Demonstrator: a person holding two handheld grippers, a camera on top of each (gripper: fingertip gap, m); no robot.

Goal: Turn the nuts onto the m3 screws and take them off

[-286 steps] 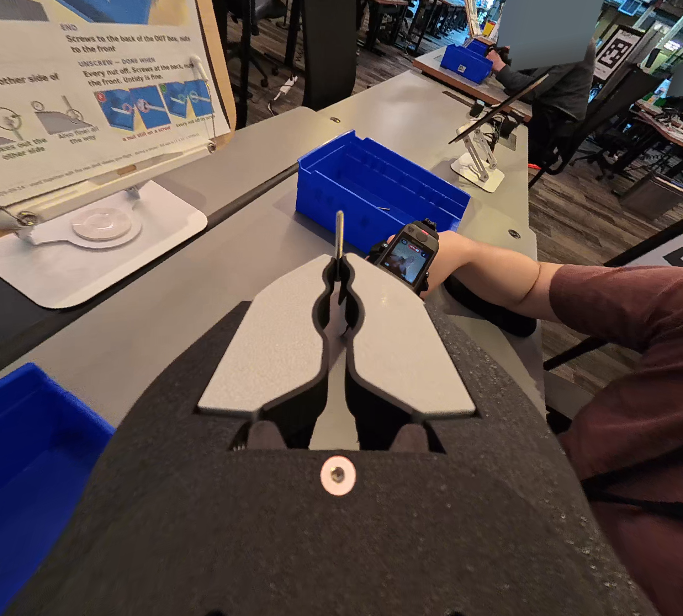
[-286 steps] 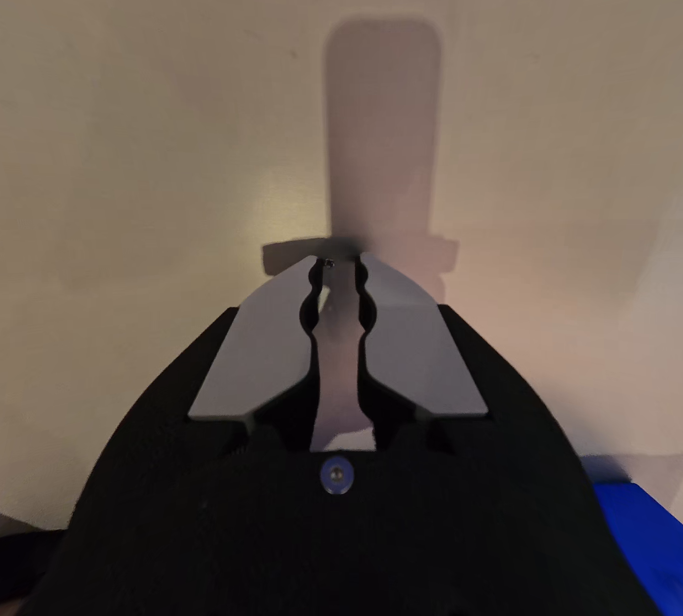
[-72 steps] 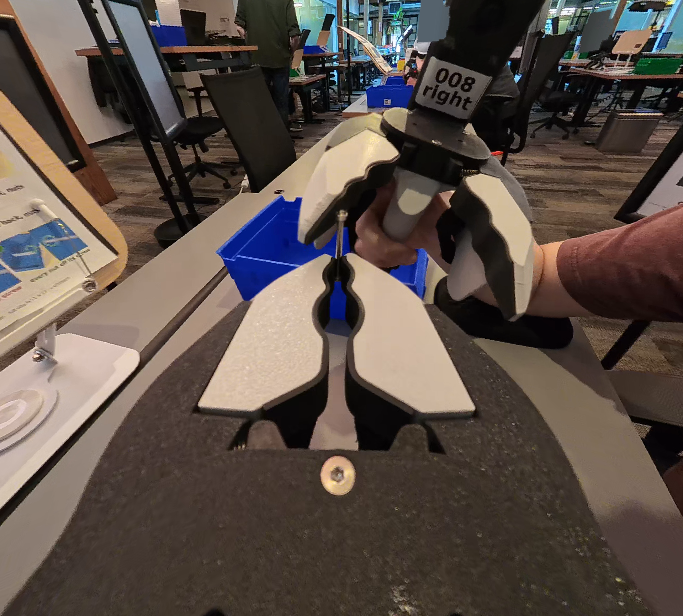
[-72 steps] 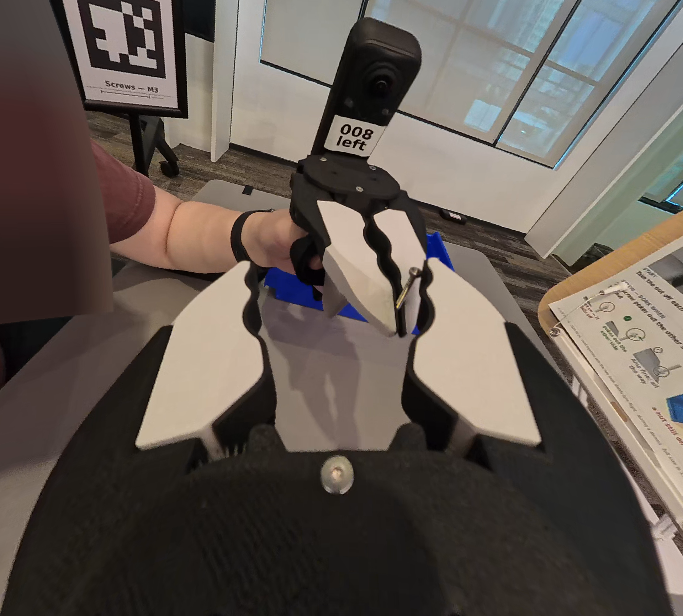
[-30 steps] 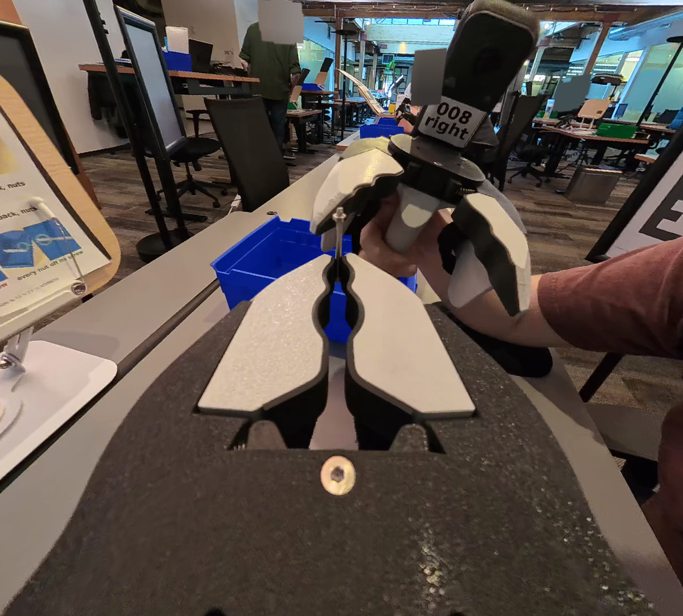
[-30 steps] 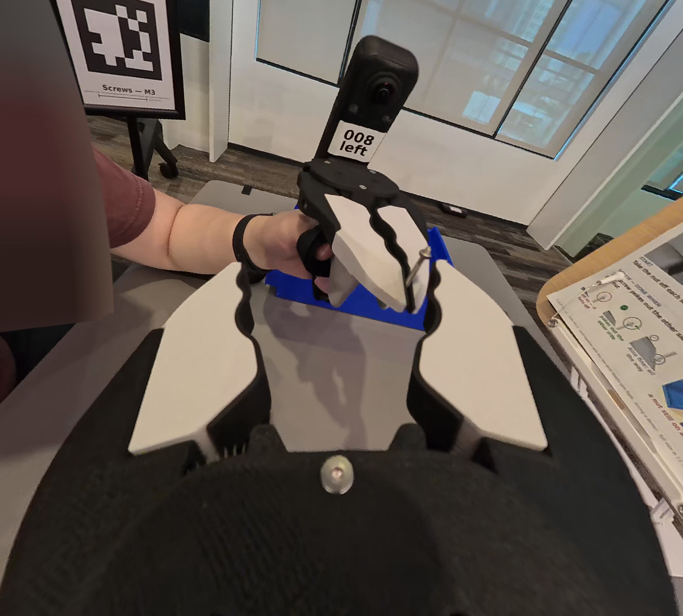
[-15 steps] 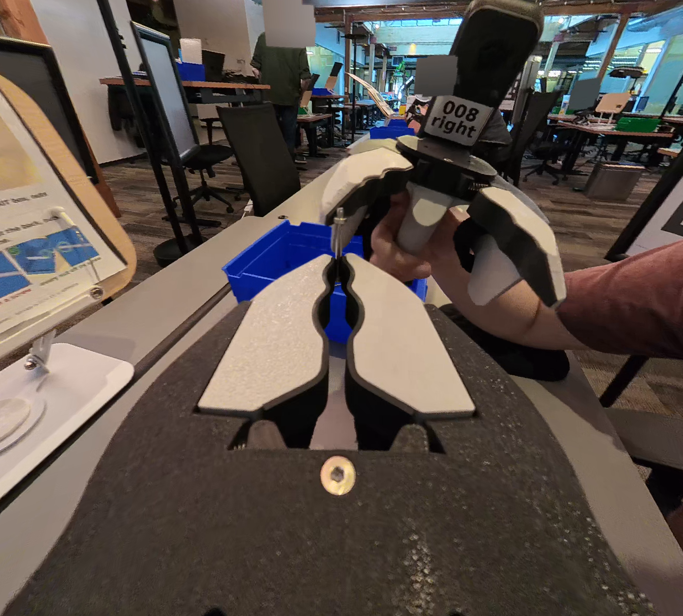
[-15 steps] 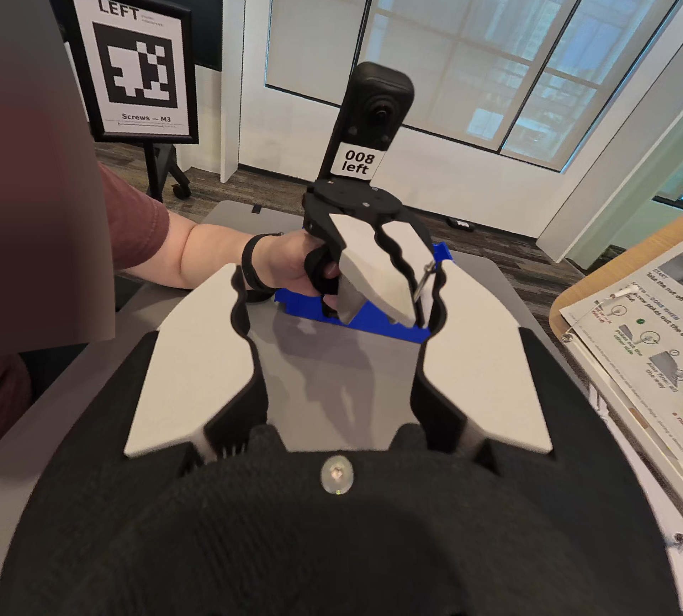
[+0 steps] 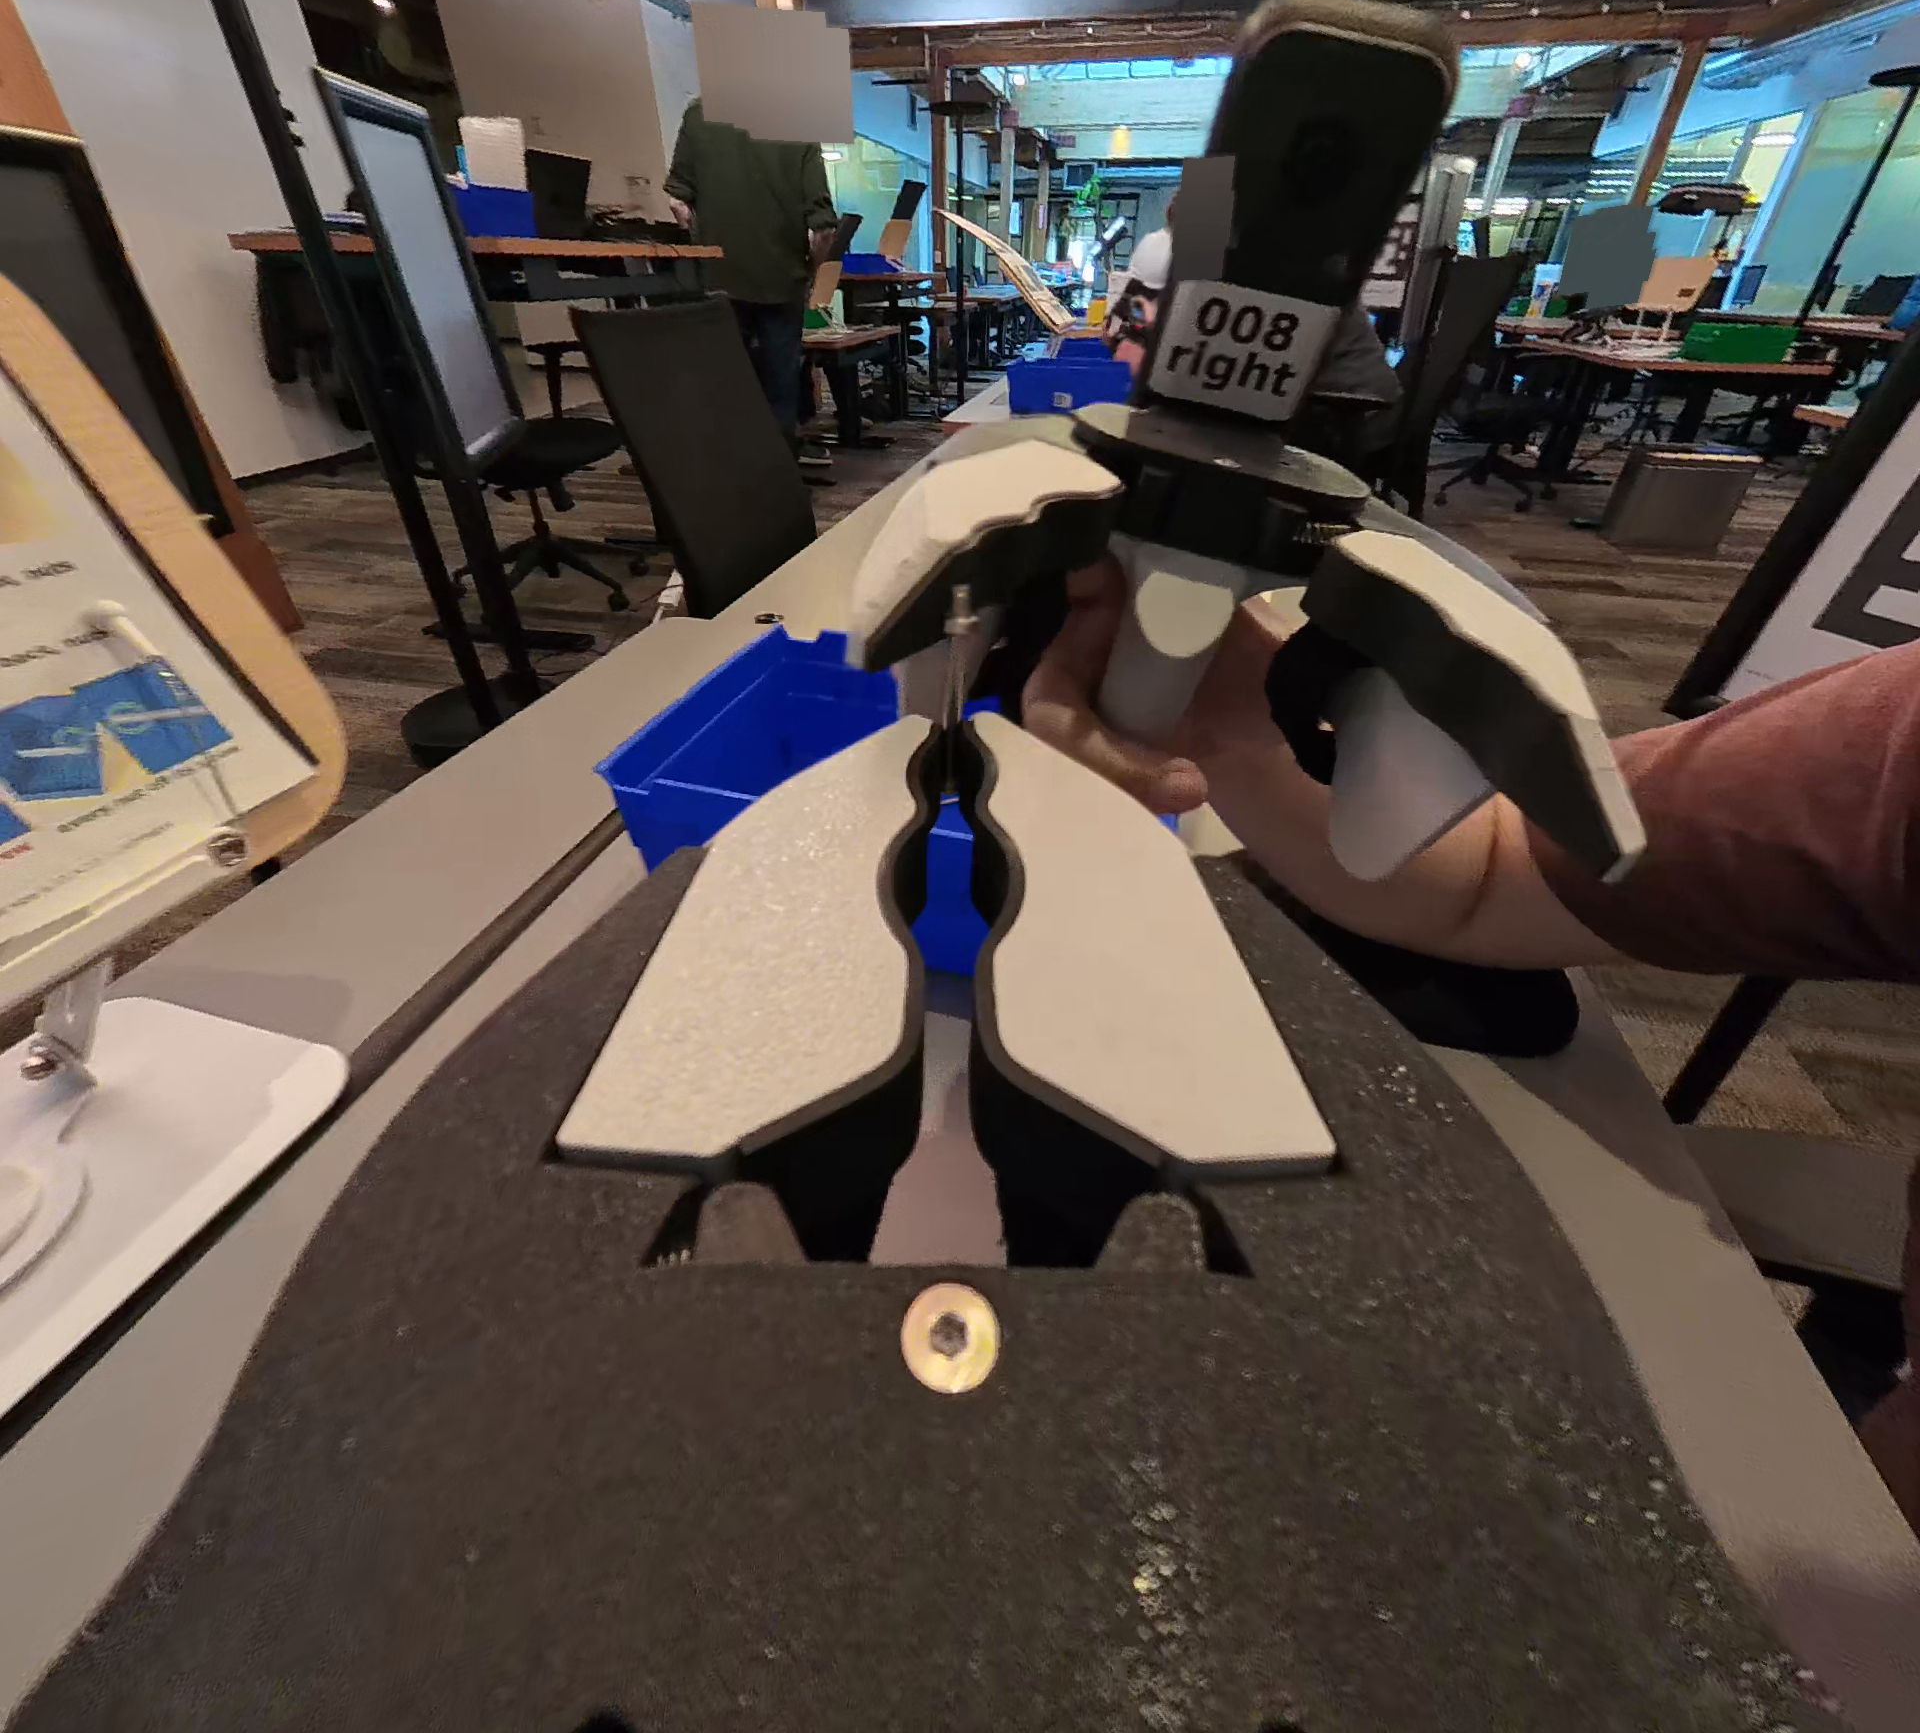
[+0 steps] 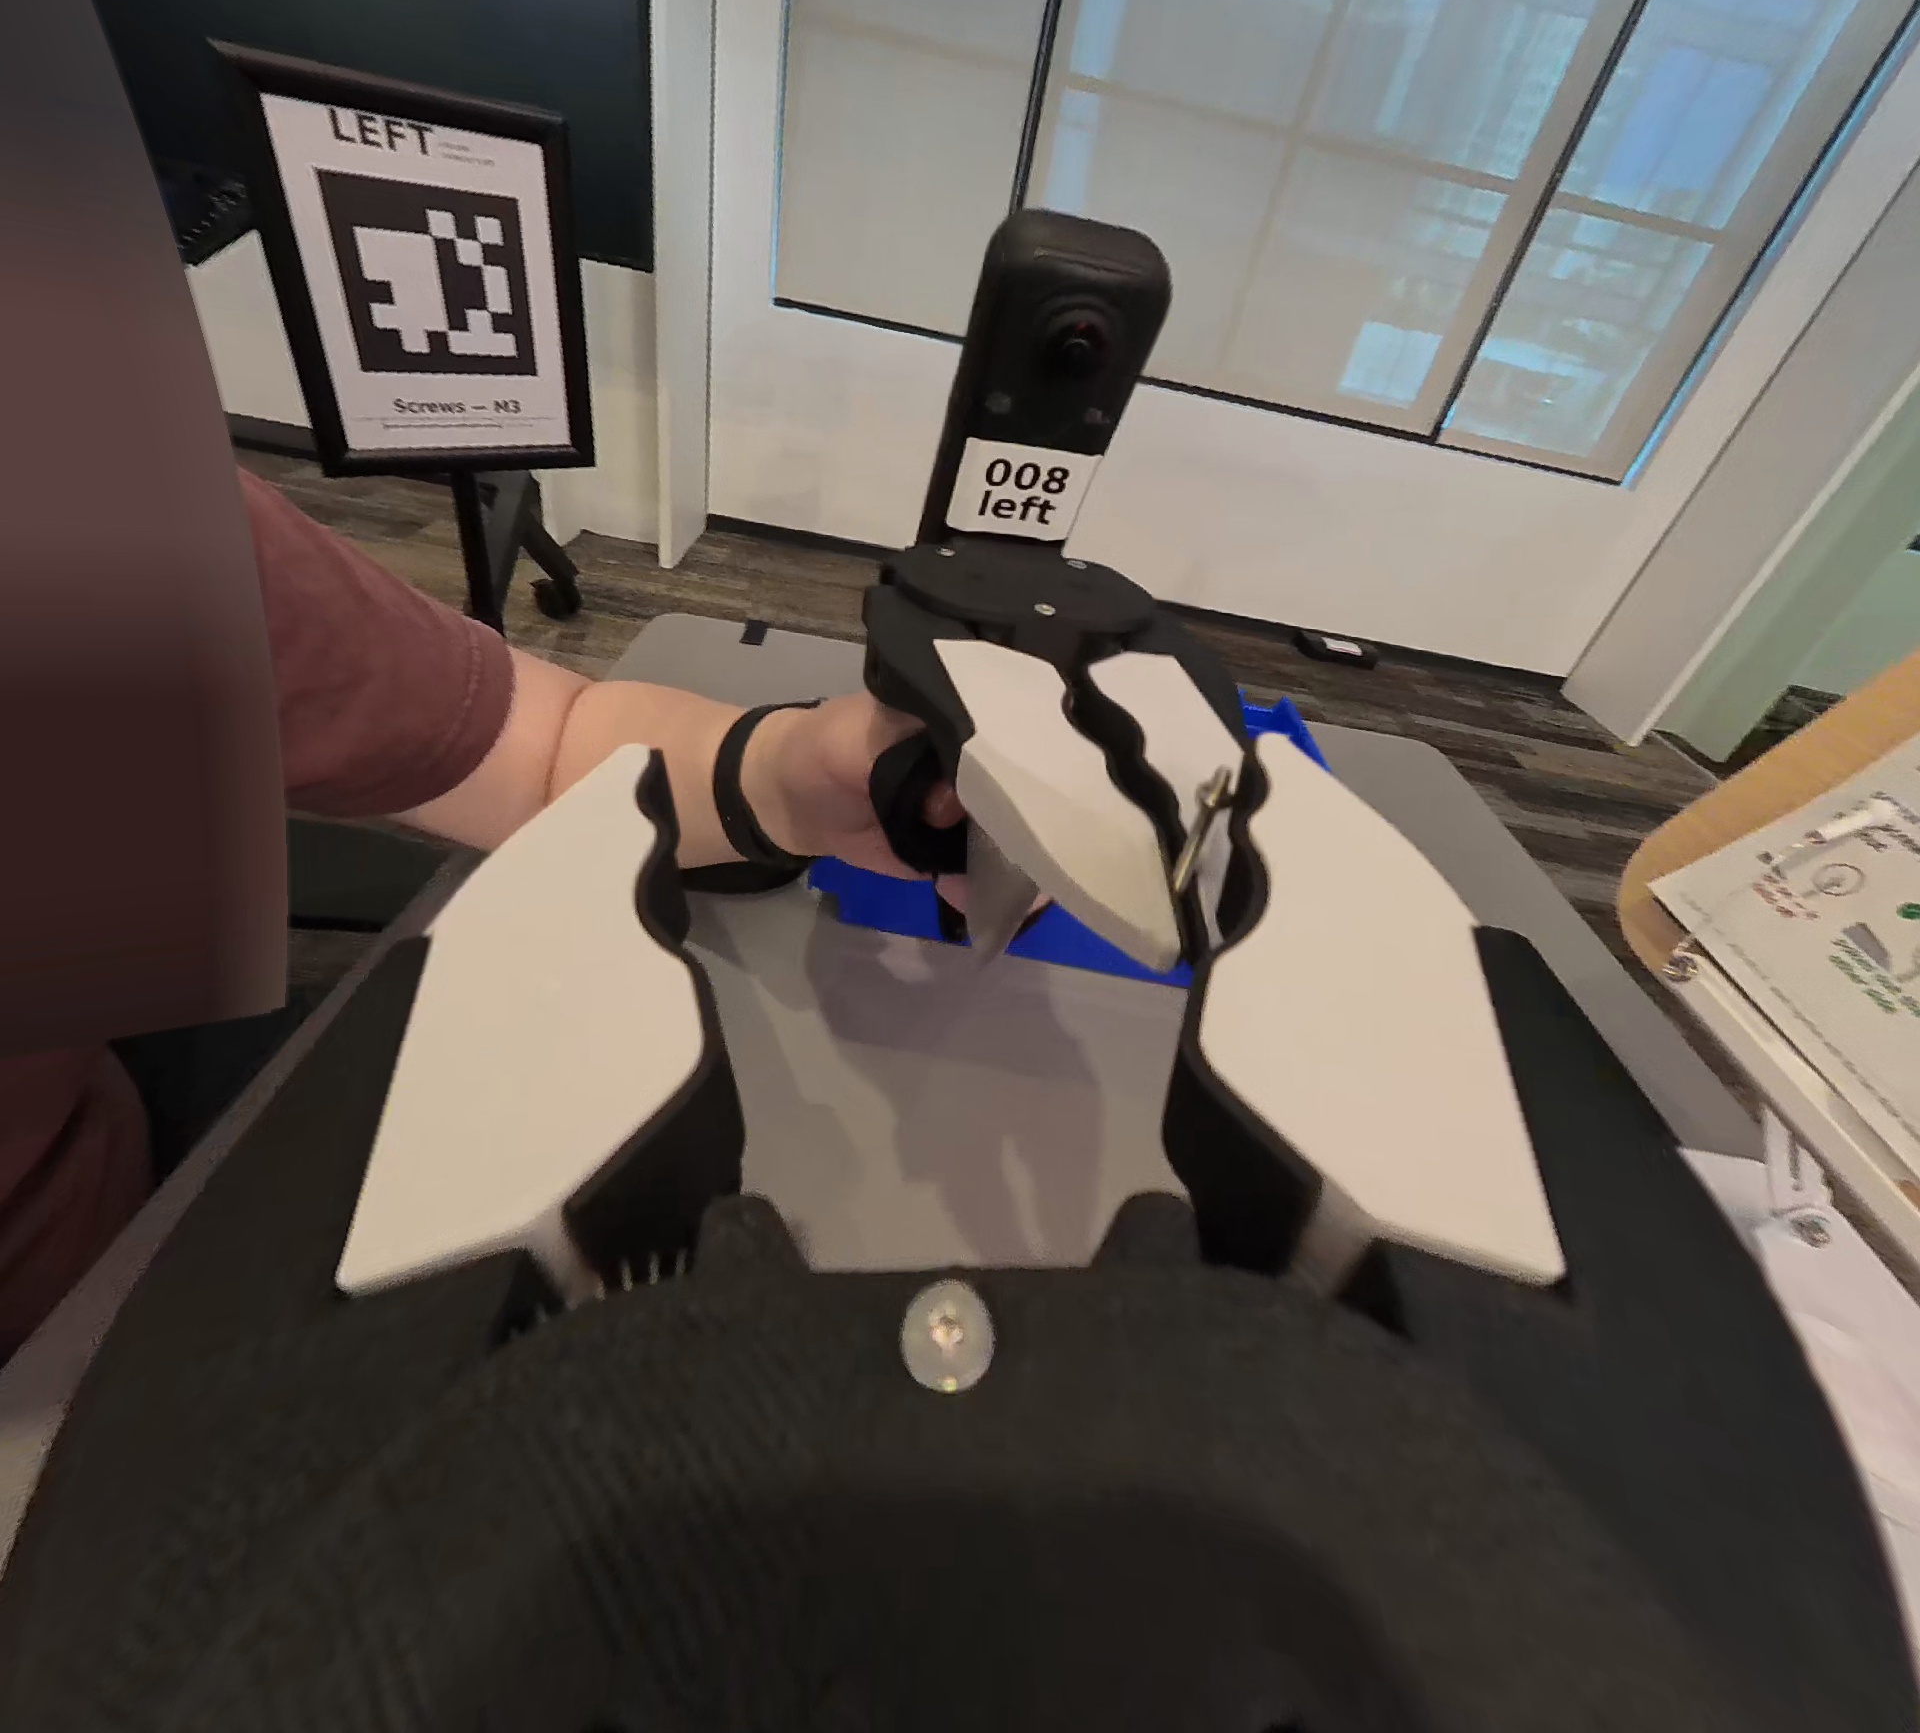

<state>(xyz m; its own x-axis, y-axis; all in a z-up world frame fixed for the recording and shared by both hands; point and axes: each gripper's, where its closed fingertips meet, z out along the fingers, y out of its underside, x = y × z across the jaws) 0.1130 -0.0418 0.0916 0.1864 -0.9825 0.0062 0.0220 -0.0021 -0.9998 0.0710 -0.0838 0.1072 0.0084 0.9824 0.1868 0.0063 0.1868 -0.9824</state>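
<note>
My left gripper (image 9: pixel 951 733) is shut on a thin metal M3 screw (image 9: pixel 957 675) that stands up from its tips, with a small wider piece at its top end. My right gripper (image 9: pixel 1247 758) faces it, open, and one finger (image 9: pixel 987 530) sits just behind the screw's top. In the right wrist view my right gripper (image 10: pixel 956 753) is wide open and empty. The left gripper (image 10: pixel 1169 940) holds the screw (image 10: pixel 1203 826) right beside my right finger's (image 10: pixel 1351 956) inner edge. I cannot tell whether they touch.
A blue bin (image 9: pixel 748 738) sits on the grey table (image 9: pixel 416 883) under the grippers and also shows in the right wrist view (image 10: pixel 1283 733). An instruction sheet on a stand (image 9: pixel 104 748) is at the left. A framed marker sign (image 10: pixel 426 281) stands behind. Chairs and desks are beyond. The left gripper's tips are roughly 5 cm from the right gripper's.
Both grippers have drifted slightly together, held above the bin. The left stays shut on the screw and the right stays open beside the screw's top.
</note>
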